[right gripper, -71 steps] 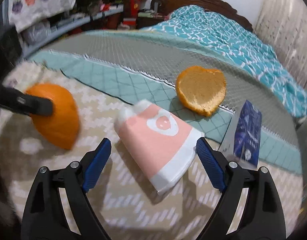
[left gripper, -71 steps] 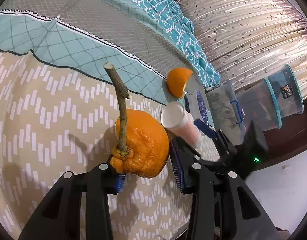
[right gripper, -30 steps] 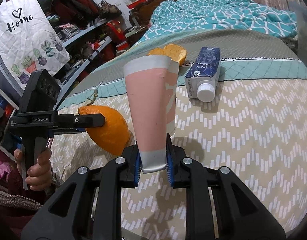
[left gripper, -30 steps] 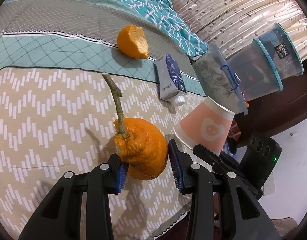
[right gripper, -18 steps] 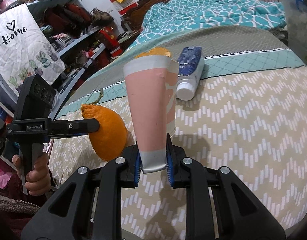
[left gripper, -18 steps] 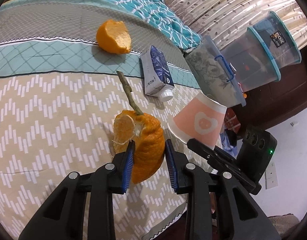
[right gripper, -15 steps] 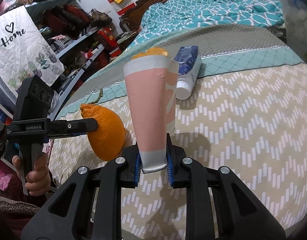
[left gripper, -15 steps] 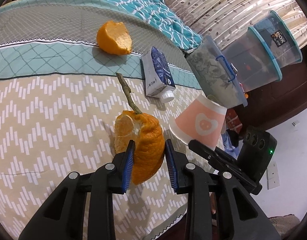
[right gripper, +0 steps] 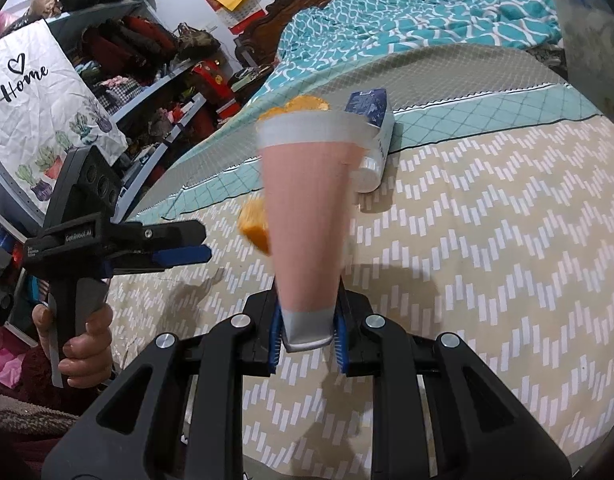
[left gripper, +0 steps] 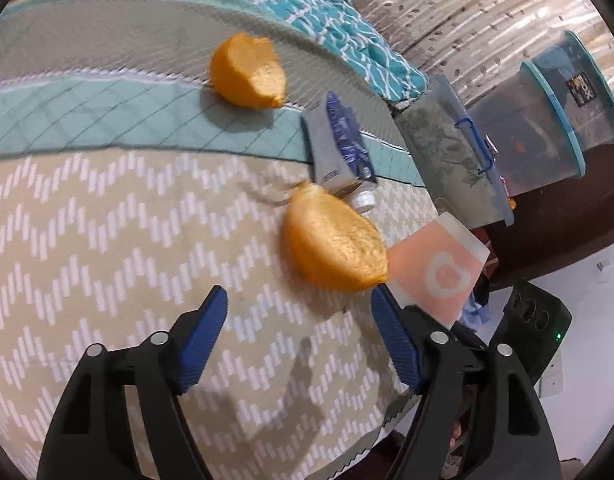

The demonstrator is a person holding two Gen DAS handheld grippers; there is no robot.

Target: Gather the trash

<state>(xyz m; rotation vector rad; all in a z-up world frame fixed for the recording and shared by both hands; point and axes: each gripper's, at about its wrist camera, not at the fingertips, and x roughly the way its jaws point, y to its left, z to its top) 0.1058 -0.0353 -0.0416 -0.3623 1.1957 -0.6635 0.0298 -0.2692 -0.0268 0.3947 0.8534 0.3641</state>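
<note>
Left tongs (left gripper: 299, 332) level over bed (left gripper: 107, 220), now spread wide; orange peel (left gripper: 333, 246) released, blurred beyond tips. Right tongs (right gripper: 307, 334) clamp pink cup (right gripper: 307, 216) as before.

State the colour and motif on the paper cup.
Pink paper cup with a white heart motif and white rim, clearest from the left wrist.

Dim indoor light, soft shadows on bedspread (left gripper: 107, 240); orange peel (left gripper: 335, 248) motion-blurred; fisheye edges curved, vignetted
</note>
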